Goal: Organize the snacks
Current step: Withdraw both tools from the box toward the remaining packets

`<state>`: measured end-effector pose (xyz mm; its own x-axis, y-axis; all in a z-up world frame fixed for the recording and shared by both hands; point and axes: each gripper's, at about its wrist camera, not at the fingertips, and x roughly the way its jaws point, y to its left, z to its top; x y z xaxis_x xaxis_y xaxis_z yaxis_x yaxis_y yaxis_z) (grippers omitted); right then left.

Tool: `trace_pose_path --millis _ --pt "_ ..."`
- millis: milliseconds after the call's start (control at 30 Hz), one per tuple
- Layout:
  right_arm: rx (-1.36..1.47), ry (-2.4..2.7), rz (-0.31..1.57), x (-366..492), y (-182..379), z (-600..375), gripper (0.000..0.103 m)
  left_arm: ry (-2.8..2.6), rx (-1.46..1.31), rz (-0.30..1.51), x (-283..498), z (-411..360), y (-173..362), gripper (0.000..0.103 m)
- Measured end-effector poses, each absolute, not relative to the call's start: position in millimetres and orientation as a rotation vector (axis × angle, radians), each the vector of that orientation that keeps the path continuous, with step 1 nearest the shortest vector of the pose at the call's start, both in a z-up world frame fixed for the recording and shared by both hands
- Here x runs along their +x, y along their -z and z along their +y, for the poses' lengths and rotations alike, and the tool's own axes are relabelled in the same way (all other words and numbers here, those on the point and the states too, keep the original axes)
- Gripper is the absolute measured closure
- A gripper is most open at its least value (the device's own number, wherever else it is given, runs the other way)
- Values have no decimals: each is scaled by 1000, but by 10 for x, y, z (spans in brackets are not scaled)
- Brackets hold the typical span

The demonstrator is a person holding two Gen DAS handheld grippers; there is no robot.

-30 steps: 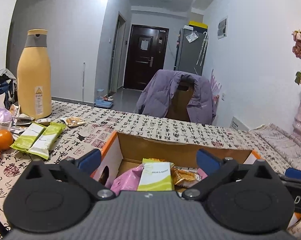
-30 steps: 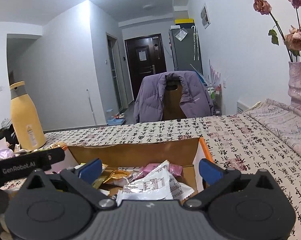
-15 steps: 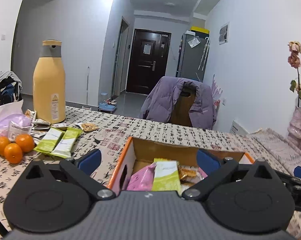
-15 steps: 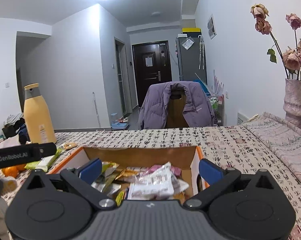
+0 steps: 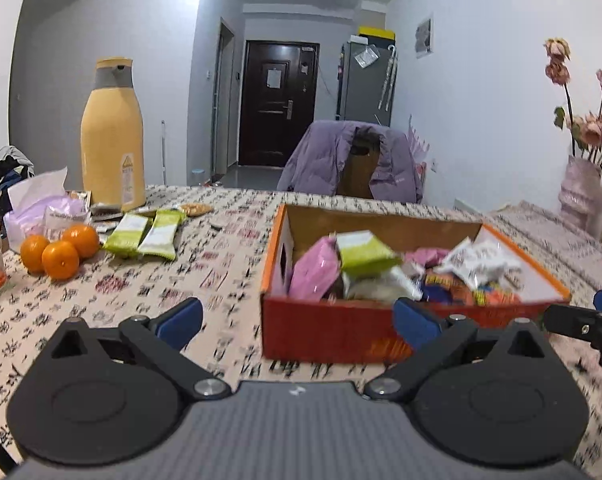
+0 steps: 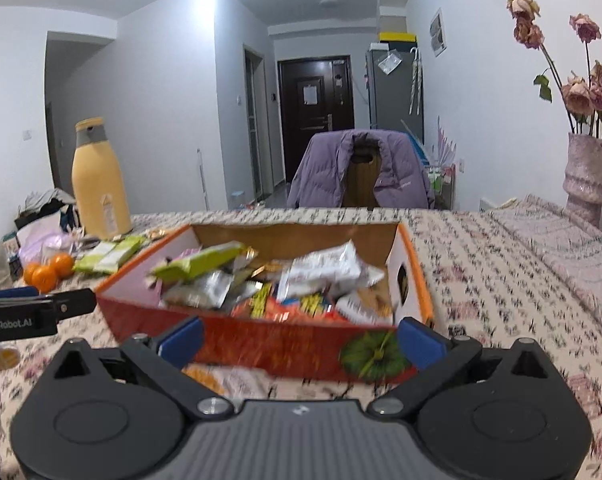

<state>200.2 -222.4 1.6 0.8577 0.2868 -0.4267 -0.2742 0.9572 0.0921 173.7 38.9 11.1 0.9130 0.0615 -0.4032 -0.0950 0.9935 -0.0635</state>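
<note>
The red box (image 5: 333, 332) sits in the middle of the frame on the table (image 5: 221, 264), and it is full of snack packs, like a pink pack (image 5: 313, 272) and a white pack (image 6: 325, 268). Both tongs are wide open and hold nothing. The left gripper (image 5: 297, 320) hangs low in the frame, just in front of the box. The right gripper (image 6: 301, 340) does the same in its own view. Two green snack bars (image 5: 145, 234) lie on the table at the left of the frame, near three oranges (image 5: 59, 250) and a tall yellow bottle (image 5: 113, 144). I think the job is between picks. The next move looks like a reach left for a green bar, a squeeze on it, and a drop in the box.
</note>
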Motion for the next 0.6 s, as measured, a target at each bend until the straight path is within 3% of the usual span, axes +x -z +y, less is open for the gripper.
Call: trace_pose_path --millis 600 --pt "1 -292 535 1886 297 -2012 0 -38 -95 462 1714 481 274 0"
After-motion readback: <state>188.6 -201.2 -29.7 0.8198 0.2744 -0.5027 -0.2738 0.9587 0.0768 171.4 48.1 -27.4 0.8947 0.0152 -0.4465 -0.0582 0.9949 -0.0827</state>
